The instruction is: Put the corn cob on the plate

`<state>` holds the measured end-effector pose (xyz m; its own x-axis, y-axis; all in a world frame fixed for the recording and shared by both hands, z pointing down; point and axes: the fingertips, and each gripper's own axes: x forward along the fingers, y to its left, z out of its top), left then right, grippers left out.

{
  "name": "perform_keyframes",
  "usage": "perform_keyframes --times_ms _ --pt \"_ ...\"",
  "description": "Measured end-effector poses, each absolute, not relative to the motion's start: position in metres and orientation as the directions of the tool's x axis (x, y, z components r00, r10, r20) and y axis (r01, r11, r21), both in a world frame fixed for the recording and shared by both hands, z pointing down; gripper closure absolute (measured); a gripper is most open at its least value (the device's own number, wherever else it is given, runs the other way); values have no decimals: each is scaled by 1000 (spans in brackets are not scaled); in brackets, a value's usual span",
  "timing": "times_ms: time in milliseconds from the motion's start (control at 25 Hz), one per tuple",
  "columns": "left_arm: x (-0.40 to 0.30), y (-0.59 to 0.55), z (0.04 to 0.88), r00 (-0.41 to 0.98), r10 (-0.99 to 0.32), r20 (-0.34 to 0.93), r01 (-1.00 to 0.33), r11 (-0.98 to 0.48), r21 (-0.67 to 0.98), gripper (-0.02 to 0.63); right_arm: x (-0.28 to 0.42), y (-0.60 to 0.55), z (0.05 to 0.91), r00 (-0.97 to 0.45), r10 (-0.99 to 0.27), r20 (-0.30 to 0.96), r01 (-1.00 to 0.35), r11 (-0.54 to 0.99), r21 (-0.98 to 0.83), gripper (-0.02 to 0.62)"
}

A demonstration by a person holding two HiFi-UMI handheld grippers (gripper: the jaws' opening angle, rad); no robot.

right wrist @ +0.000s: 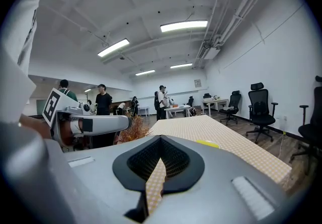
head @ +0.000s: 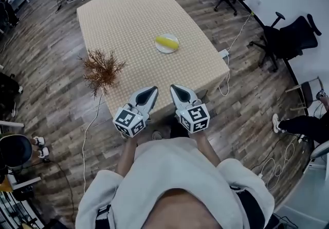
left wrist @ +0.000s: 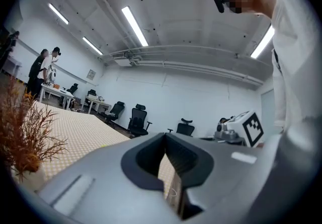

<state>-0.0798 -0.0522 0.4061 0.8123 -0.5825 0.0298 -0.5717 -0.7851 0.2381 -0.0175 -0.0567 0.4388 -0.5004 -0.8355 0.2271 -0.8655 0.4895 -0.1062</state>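
Observation:
A yellow corn cob (head: pixel 167 42) lies on a small white plate (head: pixel 163 50) at the middle right of the checkered table (head: pixel 133 12). In the right gripper view the corn cob (right wrist: pixel 207 143) shows as a low yellow shape on the cloth ahead. Both grippers hover side by side over the table's near edge, well short of the plate. The left gripper (head: pixel 151 90) (left wrist: pixel 165 136) is shut with nothing in it. The right gripper (head: pixel 174 89) (right wrist: pixel 161 138) is shut and empty too. Each gripper's marker cube sits just in front of the person's hands.
A dried brown plant (head: pixel 101 70) stands at the table's near left, close to the left gripper. Black office chairs (head: pixel 288 37) and loose cables (head: pixel 226 78) lie to the right of the table. People stand at desks (right wrist: pixel 163 99) far behind.

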Motion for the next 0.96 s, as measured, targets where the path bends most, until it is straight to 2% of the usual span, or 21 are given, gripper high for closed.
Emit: perform_keyframes --times_ms 960 --pt "-67 18 404 859 -512 7 -502 -840 209 598 -10 9 428 -442 -875 196 -896 440 -54 598"
